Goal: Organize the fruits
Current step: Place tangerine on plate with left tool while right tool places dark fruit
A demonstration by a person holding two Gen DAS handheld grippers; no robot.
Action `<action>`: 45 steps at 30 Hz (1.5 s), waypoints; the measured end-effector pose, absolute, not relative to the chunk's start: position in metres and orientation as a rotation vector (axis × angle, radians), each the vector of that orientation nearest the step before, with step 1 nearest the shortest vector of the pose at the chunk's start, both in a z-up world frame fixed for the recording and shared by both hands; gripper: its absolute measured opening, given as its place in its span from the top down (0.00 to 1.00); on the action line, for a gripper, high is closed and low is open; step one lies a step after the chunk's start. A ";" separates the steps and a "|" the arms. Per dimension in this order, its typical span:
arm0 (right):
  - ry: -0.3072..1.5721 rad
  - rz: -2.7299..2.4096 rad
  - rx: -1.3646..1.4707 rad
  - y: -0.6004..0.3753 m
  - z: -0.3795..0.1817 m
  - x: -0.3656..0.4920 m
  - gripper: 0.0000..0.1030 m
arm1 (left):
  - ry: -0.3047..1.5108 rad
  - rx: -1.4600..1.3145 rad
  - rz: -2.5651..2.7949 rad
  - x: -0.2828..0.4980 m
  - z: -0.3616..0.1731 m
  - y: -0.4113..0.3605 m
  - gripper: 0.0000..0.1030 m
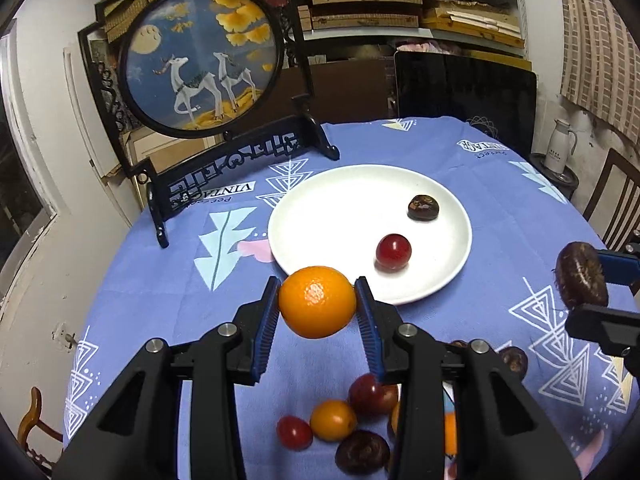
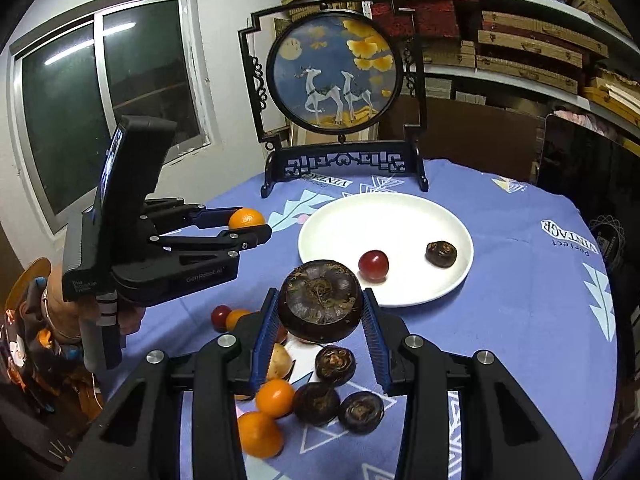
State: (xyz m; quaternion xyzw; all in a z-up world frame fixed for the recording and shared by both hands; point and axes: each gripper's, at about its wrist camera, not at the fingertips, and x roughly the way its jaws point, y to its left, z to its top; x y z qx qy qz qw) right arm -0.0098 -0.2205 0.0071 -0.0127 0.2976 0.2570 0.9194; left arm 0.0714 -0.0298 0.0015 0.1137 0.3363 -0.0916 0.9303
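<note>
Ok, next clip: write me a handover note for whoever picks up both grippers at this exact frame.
Left gripper: shut on a small orange, held in the air just short of the white plate.
Right gripper: shut on a dark water chestnut, also in the air near the plate's front edge.
Done: the plate holds one red grape and one small chestnut.
Left: set down both held fruits, then clear the loose pile on the blue tablecloth below the grippers: oranges, red grapes and chestnuts.
</note>
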 end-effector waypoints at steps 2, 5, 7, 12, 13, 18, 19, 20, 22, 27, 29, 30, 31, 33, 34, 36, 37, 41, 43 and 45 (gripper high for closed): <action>0.621 0.522 -0.029 -0.220 0.004 -0.002 0.60 | 0.694 0.235 -0.187 0.080 -0.001 -0.031 0.64; 0.630 0.516 -0.027 -0.220 0.002 0.014 0.60 | 0.698 0.248 -0.186 0.091 -0.004 -0.034 0.64; 0.635 0.511 -0.026 -0.220 0.000 0.024 0.60 | 0.702 0.256 -0.186 0.101 -0.007 -0.037 0.64; 0.660 0.493 -0.017 -0.221 -0.009 0.053 0.60 | 0.715 0.278 -0.173 0.126 -0.015 -0.041 0.64; 0.669 0.488 -0.016 -0.220 -0.011 0.061 0.60 | 0.720 0.283 -0.168 0.133 -0.017 -0.042 0.64; 0.709 0.458 -0.008 -0.217 -0.022 0.100 0.60 | 0.762 0.304 -0.140 0.168 -0.029 -0.045 0.64; 0.721 0.452 -0.006 -0.215 -0.024 0.110 0.60 | 0.773 0.307 -0.138 0.175 -0.032 -0.046 0.64; 0.725 0.438 -0.011 -0.213 -0.026 0.120 0.60 | 0.783 0.308 -0.132 0.181 -0.034 -0.047 0.64; 0.735 0.422 -0.011 -0.211 -0.028 0.134 0.60 | 0.803 0.303 -0.118 0.194 -0.039 -0.047 0.64; 0.759 0.398 0.012 -0.212 -0.038 0.160 0.60 | 0.816 0.312 -0.096 0.213 -0.048 -0.052 0.64; 0.760 0.396 0.020 -0.213 -0.040 0.163 0.60 | 0.822 0.305 -0.096 0.217 -0.050 -0.052 0.64; 0.761 0.399 0.022 -0.214 -0.041 0.165 0.60 | 0.824 0.304 -0.096 0.219 -0.052 -0.053 0.64; 0.762 0.397 0.021 -0.214 -0.043 0.167 0.60 | 0.827 0.306 -0.097 0.220 -0.053 -0.053 0.64; 0.765 0.394 0.020 -0.214 -0.045 0.169 0.60 | 0.832 0.308 -0.098 0.223 -0.056 -0.055 0.64; 0.768 0.393 0.021 -0.213 -0.046 0.171 0.60 | 0.833 0.308 -0.097 0.223 -0.057 -0.055 0.64; 0.770 0.391 0.024 -0.213 -0.048 0.175 0.60 | 0.837 0.303 -0.097 0.225 -0.058 -0.056 0.64; 0.769 0.393 0.026 -0.213 -0.048 0.175 0.60 | 0.839 0.302 -0.095 0.227 -0.058 -0.056 0.64; 0.766 0.393 0.026 -0.213 -0.047 0.178 0.60 | 0.840 0.298 -0.090 0.231 -0.057 -0.056 0.64; 0.765 0.390 0.029 -0.213 -0.047 0.180 0.60 | 0.841 0.297 -0.087 0.233 -0.057 -0.058 0.64; 0.766 0.386 0.027 -0.212 -0.047 0.183 0.60 | 0.845 0.295 -0.081 0.236 -0.057 -0.059 0.64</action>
